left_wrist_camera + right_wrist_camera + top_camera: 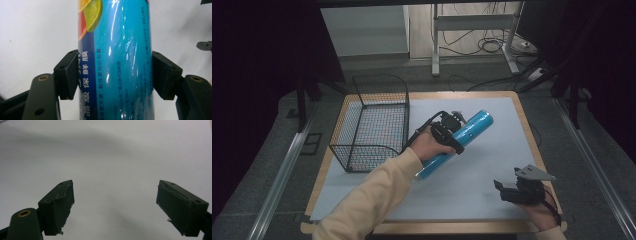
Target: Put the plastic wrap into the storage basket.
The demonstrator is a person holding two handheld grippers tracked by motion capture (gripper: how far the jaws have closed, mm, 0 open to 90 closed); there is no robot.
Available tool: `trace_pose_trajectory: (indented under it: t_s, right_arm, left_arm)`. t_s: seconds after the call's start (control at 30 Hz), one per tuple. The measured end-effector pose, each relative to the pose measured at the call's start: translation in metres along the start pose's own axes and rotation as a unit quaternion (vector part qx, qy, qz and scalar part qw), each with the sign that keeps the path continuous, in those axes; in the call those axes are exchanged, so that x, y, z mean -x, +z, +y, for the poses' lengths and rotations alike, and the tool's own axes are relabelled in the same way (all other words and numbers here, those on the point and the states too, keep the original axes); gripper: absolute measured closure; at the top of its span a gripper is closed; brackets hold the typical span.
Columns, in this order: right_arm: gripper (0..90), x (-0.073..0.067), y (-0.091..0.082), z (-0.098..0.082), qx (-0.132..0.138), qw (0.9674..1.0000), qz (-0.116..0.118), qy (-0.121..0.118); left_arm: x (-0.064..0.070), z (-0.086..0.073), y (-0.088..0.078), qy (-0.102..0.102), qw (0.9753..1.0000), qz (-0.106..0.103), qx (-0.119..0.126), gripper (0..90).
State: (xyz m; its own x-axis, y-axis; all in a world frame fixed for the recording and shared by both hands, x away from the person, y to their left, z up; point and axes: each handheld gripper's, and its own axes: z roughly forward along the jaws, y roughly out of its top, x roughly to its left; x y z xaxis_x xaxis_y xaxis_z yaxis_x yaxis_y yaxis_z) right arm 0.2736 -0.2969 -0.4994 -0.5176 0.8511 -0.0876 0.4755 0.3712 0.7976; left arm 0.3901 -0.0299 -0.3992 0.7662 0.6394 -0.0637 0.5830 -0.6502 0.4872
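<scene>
Wire mesh basket (pixel 373 125), black, open-topped, rectangular, stands at left rear of worktop (pixel 492 165), which is a pale grey mat on a wood-edged board. Just right of the basket, left hand-held gripper (pixel 451 131) is clamped across a blue roll of cling film (pixel 472 129); the roll slants from near left to far right over the mat's middle. Left gripper view adds detail: both black pads (pixel 67 75) press the roll's (pixel 120 60) glossy wrapper, which carries printed Chinese characters, small text and a citrus-slice picture. Far right, near the front edge, right hand-held gripper (pixel 512 187) rests with a grey three-cornered plate on top. Right gripper view: jaws wide apart, nothing between, matte grey mat (pixel 112 157) beneath.
</scene>
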Motion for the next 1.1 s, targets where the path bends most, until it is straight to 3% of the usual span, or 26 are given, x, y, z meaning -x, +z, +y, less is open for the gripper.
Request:
trace_pose_trajectory:
  t_s: [0.43,0.6,1.1]
  right_arm:
    - [15.1,0.001,0.0,0.0,0.001,1.0,0.001,-0.001]
    - [15.2,0.001,0.0,0.0,0.001,1.0,0.001,0.0]
    - [15.2,0.0,0.0,0.0,0.009,0.9999,0.007,-0.003]
  left_arm:
    - [-0.005,0.022,-0.03,0.01,0.9994,0.022,0.024,31.8]
    - [-0.008,0.026,-0.036,0.011,0.9994,0.014,0.029,31.8]
    - [-0.029,0.039,-0.052,-0.006,0.9986,0.026,0.045,31.8]
